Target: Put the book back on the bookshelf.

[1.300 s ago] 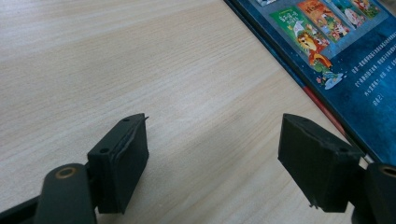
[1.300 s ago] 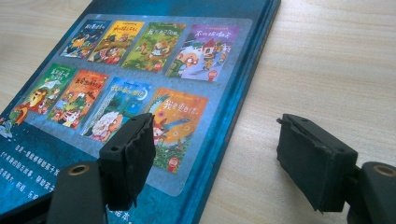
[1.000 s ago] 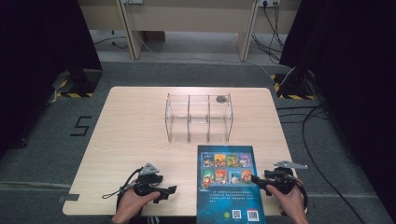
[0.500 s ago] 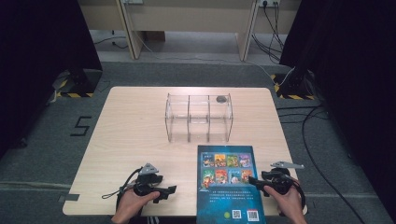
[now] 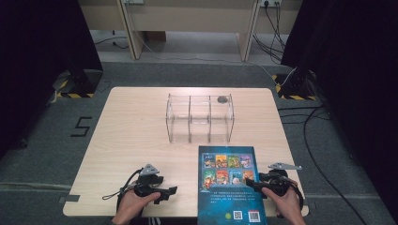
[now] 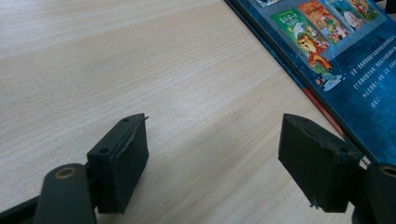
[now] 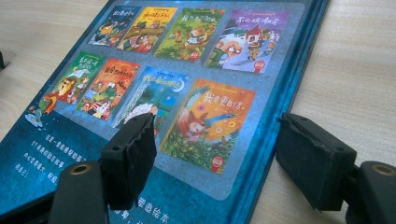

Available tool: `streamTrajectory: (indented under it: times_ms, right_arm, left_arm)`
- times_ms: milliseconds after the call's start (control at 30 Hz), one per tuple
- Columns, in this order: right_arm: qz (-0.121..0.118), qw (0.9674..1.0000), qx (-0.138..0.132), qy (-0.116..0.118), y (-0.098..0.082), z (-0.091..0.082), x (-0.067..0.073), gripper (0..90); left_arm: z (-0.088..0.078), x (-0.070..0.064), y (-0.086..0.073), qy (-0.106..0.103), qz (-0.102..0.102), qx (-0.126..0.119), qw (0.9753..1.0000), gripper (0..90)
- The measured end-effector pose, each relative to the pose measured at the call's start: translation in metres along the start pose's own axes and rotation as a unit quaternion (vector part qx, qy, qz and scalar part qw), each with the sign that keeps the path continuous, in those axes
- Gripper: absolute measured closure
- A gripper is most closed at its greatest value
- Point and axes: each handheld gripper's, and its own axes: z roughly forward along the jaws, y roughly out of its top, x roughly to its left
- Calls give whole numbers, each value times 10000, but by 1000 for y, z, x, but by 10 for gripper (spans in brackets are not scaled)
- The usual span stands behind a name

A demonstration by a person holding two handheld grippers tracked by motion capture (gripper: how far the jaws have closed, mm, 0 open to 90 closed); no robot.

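The right tool [image 5: 249, 183] now sits a touch lower and nearer the front edge of the surface [image 5: 141, 136], its open jaws over the right edge of the book [image 5: 228, 187].

Ahead of me at twelve o'clock, a clear divider box [image 5: 199, 118] with three compartments stands upright on my wooden table [image 5: 131, 140]. A small dark round thing [image 5: 222, 99] sits by its far right corner. Off the table at nine o'clock I see a black "5" mark [image 5: 82, 126] on the grey carpet, and cables [image 5: 319, 140] trail at three o'clock.
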Motion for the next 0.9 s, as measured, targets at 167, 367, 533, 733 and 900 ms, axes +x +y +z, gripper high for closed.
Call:
streamTrajectory:
  times_ms: [167,367,533,733,900]
  right_arm:
    - [41,10000,7,-37,0,0,2,285]
    - [9,10000,49,0,0,2,8,274]
    - [-52,9999,95,77,0,6,15,267]
    - [-42,9996,107,252,-1,10,23,267]
    - [-65,9991,147,399,-2,14,31,267]
  left_arm:
    - [0,0,0,0,14,11,10000,232]
    - [0,0,0,-7,-19,-8,10000,232]
    - [0,1,0,-25,-28,-1,10000,232]
    - [-1,7,-1,-618,-752,-105,9952,240]
    - [-1,5,-1,-483,-612,-70,9969,249]
